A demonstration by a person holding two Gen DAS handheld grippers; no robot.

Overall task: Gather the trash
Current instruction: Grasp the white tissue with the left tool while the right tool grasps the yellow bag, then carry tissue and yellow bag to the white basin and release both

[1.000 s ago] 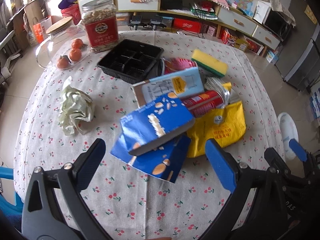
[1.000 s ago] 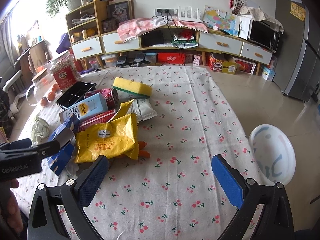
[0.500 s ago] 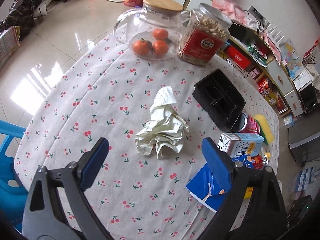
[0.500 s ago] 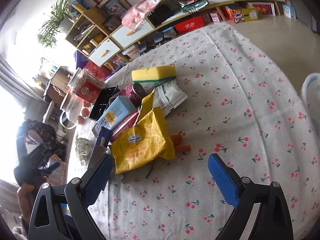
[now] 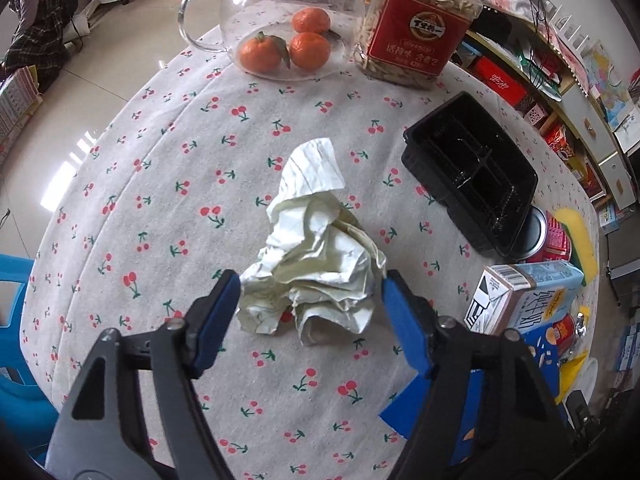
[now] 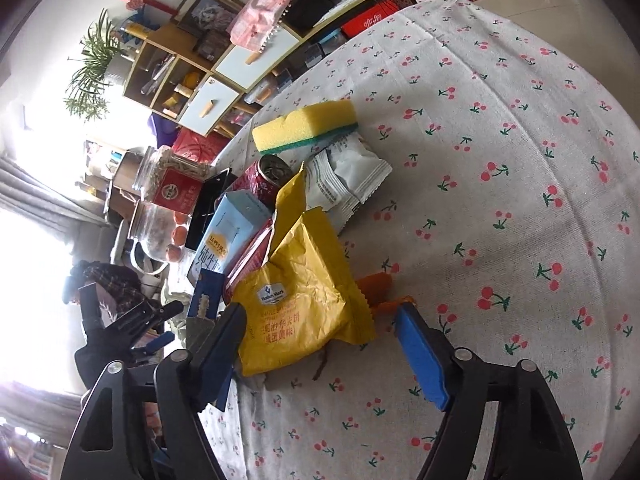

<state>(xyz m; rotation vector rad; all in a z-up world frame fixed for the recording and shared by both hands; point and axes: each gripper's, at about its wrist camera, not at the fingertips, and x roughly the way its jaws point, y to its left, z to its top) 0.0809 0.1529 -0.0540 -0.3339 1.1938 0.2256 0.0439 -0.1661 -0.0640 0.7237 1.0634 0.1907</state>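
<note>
The left claw (image 5: 311,284) stands open, holding nothing, its pads flanking the crumpled paper (image 5: 316,264) on the bench (image 5: 132,200). The wad looks light and soft, best pinched across its bulky middle. The right claw (image 6: 320,322), open and empty, straddles the yellow packet (image 6: 298,300).

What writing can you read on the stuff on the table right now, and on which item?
"Member's Mark": white badge on the yellow snack bag; the red Chinese print under it is too blurred to read.
Nut jar: red label with a round logo and white Chinese lines, too small to read.
Milk carton: big blue Chinese characters, cut off by the edge and unclear.
White packet: fine print, unreadable.
Red can: nothing legible.
</note>
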